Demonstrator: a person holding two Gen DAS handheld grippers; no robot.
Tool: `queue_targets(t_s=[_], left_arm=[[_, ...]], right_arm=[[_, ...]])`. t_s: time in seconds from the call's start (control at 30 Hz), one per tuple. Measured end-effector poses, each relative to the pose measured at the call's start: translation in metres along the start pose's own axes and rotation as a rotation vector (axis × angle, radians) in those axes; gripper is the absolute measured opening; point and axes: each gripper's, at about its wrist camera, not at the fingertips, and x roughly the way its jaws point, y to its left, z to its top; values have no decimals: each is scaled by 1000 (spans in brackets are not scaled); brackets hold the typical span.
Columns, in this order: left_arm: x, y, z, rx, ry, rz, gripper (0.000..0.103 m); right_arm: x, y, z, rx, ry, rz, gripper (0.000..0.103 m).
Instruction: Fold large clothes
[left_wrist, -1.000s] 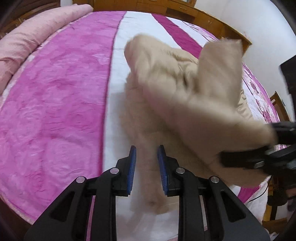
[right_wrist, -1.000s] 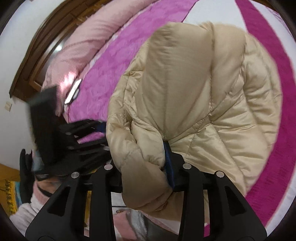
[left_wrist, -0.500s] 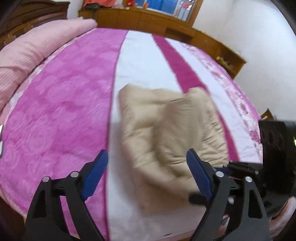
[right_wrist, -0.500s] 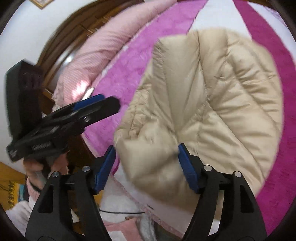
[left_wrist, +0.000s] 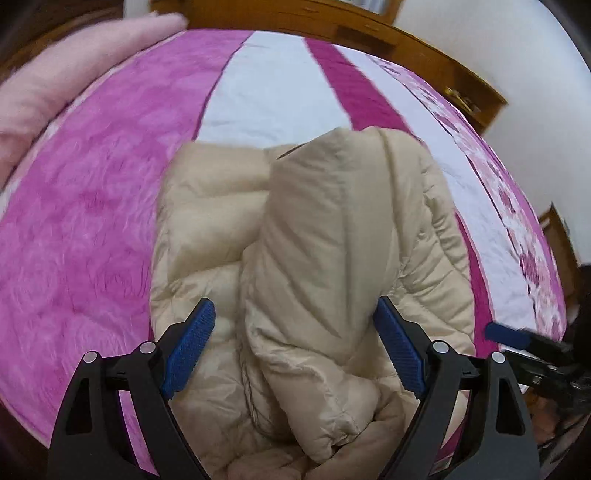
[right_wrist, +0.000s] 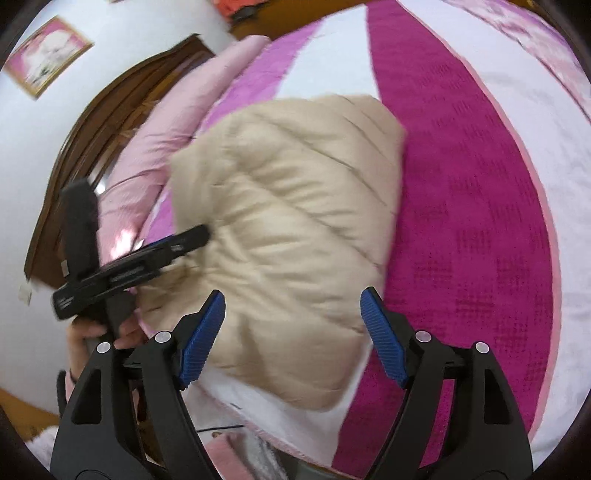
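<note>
A beige puffer jacket (left_wrist: 317, 258) lies folded in a bundle on the pink and white striped bed (left_wrist: 92, 206), near its front edge. It also shows in the right wrist view (right_wrist: 291, 229). My left gripper (left_wrist: 293, 347) is open and empty, its jaws spread wide just above the jacket's near end. My right gripper (right_wrist: 291, 339) is open and empty, hovering over the jacket's near corner. The left gripper also shows in the right wrist view (right_wrist: 147, 258), at the jacket's left edge.
A pale pink rolled duvet (left_wrist: 74, 85) lies along the bed's left side. A wooden headboard (right_wrist: 96, 147) and a framed picture (right_wrist: 44, 51) are on the wall. Wooden cabinets (left_wrist: 424, 55) stand beyond the bed. The bed's edge drops off close below the jacket.
A second ago my right gripper was shut on the jacket and held it up; it let go. Both grippers opened wide, and the jacket now rests folded on the bed.
</note>
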Motion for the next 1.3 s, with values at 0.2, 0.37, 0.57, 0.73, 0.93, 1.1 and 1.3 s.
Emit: queue_targets(t_s=[0.2, 0.37, 0.57, 0.73, 0.93, 1.1, 1.3], left_arm=[[0, 32, -27, -62, -29, 48, 85], [1, 62, -49, -146, -25, 65, 86], [14, 93, -61, -287, 8, -62, 85], [21, 96, -58, -363, -14, -303, 59], [17, 47, -20, -260, -66, -479, 47], [25, -24, 12, -129, -73, -543, 47], [65, -73, -4, -28, 39, -398, 48]], right_arm=[[33, -19, -5, 84, 71, 98, 79], [59, -7, -2, 53, 107, 141, 87], [90, -11, 0, 84, 141, 242, 91], [75, -16, 3, 60, 54, 302, 65], [6, -16, 18, -28, -150, 270, 54], [-61, -39, 20, -71, -290, 141, 54], [-58, -88, 1, 31, -227, 15, 67]])
